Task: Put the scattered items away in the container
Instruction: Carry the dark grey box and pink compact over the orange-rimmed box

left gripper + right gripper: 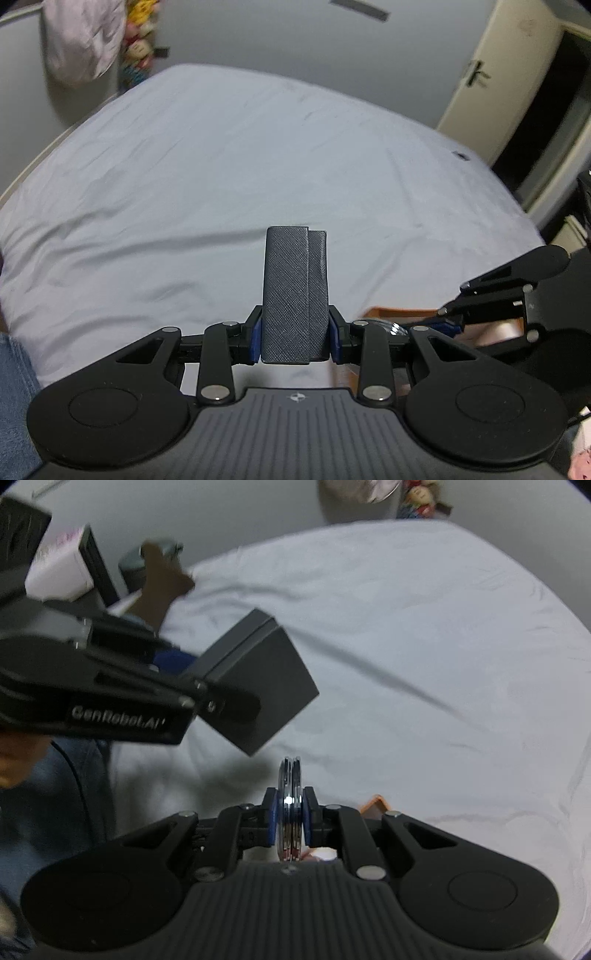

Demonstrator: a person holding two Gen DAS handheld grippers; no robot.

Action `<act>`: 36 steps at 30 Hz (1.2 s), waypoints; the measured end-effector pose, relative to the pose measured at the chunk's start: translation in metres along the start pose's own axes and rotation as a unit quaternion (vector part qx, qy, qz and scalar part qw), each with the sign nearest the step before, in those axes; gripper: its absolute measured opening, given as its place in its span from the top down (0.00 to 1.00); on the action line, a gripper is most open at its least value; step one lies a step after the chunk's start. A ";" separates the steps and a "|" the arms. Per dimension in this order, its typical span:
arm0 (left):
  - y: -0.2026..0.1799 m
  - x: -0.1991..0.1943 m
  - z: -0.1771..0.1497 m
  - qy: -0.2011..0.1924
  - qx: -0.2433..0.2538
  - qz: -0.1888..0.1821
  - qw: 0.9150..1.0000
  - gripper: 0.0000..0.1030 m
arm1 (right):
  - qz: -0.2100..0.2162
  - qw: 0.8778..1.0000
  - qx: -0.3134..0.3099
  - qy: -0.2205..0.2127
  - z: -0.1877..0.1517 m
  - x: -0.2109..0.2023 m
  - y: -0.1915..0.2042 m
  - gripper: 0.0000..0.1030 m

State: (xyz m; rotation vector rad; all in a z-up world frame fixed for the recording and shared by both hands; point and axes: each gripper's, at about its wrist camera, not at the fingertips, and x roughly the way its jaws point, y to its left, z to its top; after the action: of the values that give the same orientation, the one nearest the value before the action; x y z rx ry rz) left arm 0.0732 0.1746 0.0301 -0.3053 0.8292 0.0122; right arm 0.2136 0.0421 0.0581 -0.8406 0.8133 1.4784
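Right now the left gripper is clamping a dark textured box between its blue pads, the box standing up out of the jaws and lifted well above the bed. From the right wrist view the same box is hanging in the air over the near left part of the sheet, touching nothing but the gripper holding it.

The right gripper is pinching a thin shiny disc-shaped thing, edge-on to its camera; it looks like a compact mirror or a pair of stacked metal rings, but I cannot tell which.

Just below and beyond the right gripper an orange-brown container is peeking out, only a corner of its rim showing. In the left view its rim is sitting near the near right edge of the bed, mostly hidden behind the linkage.

Judging by this, both pieces are picked up but neither is in the container yet, so the dropping-in is what is left. The rest of the sheet appears bare apart from a tiny dark speck toward the far right edge, too small to identify. Whether anything is already lying inside the container is hidden.
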 end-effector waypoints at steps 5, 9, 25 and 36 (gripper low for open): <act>-0.034 -0.017 0.003 -0.013 0.023 -0.040 0.999 0.63 | -0.020 0.998 0.037 -0.045 -0.025 -0.049 -0.014 0.86; -0.065 -0.020 0.003 -0.013 0.041 -0.082 0.996 0.63 | -0.040 0.994 0.076 -0.065 -0.049 -0.080 -0.029 0.86; -0.132 0.070 -0.024 0.082 0.021 -0.132 0.988 0.63 | -0.038 0.941 0.322 -0.097 -0.172 -0.085 -0.088 0.86; -0.126 0.083 -0.037 0.106 0.000 -0.115 0.988 0.63 | -0.056 0.932 0.348 -0.089 -0.192 -0.040 -0.086 0.86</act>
State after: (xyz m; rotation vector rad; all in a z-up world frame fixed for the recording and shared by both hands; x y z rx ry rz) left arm 0.1191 0.0347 -0.0203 -0.4064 1.0001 -0.2399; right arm 0.3110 -0.1383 -0.0045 -0.2079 1.0392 1.0287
